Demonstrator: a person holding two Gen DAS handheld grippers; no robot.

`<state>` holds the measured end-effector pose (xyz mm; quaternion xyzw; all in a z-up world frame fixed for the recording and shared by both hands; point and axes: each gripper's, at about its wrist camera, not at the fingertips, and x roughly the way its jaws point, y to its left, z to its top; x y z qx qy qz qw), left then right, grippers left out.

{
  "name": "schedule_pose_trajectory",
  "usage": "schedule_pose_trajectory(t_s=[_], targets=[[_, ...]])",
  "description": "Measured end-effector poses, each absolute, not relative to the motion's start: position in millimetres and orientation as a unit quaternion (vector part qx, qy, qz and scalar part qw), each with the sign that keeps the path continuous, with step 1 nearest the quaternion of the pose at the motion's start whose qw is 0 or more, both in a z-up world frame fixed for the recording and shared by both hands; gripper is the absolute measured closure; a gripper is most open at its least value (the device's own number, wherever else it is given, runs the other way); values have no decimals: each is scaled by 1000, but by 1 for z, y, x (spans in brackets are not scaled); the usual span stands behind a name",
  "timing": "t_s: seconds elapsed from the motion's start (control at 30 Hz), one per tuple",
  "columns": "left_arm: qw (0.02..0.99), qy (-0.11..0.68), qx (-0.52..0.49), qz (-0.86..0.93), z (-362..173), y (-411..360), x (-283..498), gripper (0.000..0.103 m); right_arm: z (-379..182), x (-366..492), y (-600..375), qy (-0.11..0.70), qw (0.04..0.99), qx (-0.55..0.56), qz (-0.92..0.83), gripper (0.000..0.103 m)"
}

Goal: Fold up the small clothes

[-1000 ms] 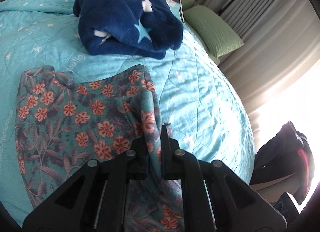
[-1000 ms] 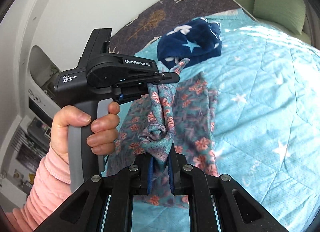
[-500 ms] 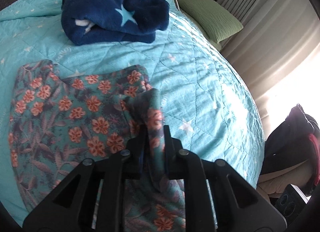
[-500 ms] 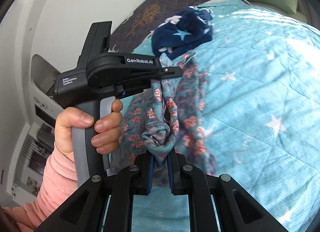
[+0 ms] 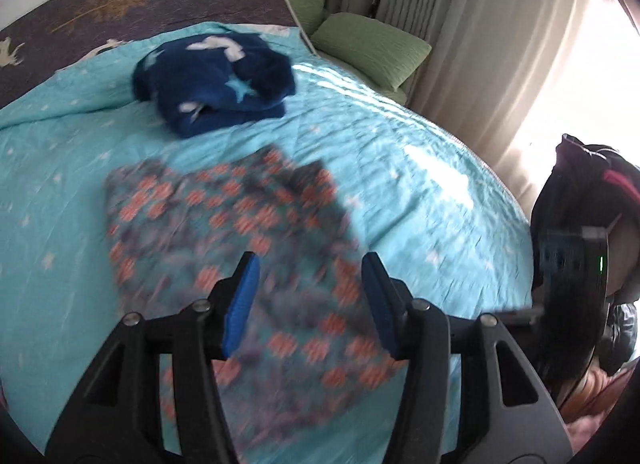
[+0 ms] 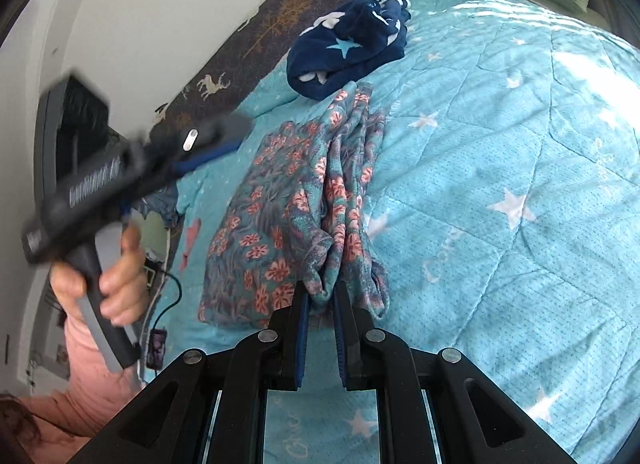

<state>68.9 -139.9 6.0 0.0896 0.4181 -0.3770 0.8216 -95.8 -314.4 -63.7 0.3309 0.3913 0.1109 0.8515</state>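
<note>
**Left jaws released; floral garment held at one end only**

Left gripper (image 5: 308, 296): jaws now spread wide, blue pads bare, nothing between them. Half a second ago they were pinched on a fold of the cloth; that hold is gone. The view is blurred, so the tool appears to be in motion, pulled up and away from the cloth.

Right gripper (image 6: 320, 304): jaws nearly closed, still clamped on a bunched corner of the floral garment (image 6: 296, 200) at its near end.

Meaning for the task, as a judgement: one fold has been laid and let go; the right hold remains to be placed or released before the next fold.

Floral garment: lies on the turquoise star quilt (image 6: 500, 168), mostly flat on its left part, gathered into lengthwise pleats on its right part. Long axis runs from the right jaws away toward the dark blue star blanket (image 6: 344, 52), whose edge the far tip almost reaches; whether they touch cannot be told. In the left wrist view the cloth (image 5: 240, 232) lies spread as a broad patch under the open jaws.

Left hand (image 6: 116, 284): wraps the left tool's handle, to the garment's left.
</note>
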Motion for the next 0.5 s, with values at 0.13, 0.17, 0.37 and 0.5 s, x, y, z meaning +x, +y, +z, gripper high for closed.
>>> schedule_pose_trajectory(t_s=[0.13, 0.17, 0.37, 0.5], targets=[[827, 441, 97, -335, -23, -85, 50, 43, -63, -97, -315, 403, 847, 326, 117, 88], [828, 445, 97, -327, -28, -78, 46, 42, -63, -96, -316, 406, 844, 329, 119, 84], [837, 469, 67, -273, -58, -35, 32, 36, -63, -83, -323, 410, 831, 354, 130, 60], [838, 473, 77, -261, -70, -39, 32, 37, -66, -66, -317, 425, 825, 355, 114, 98]])
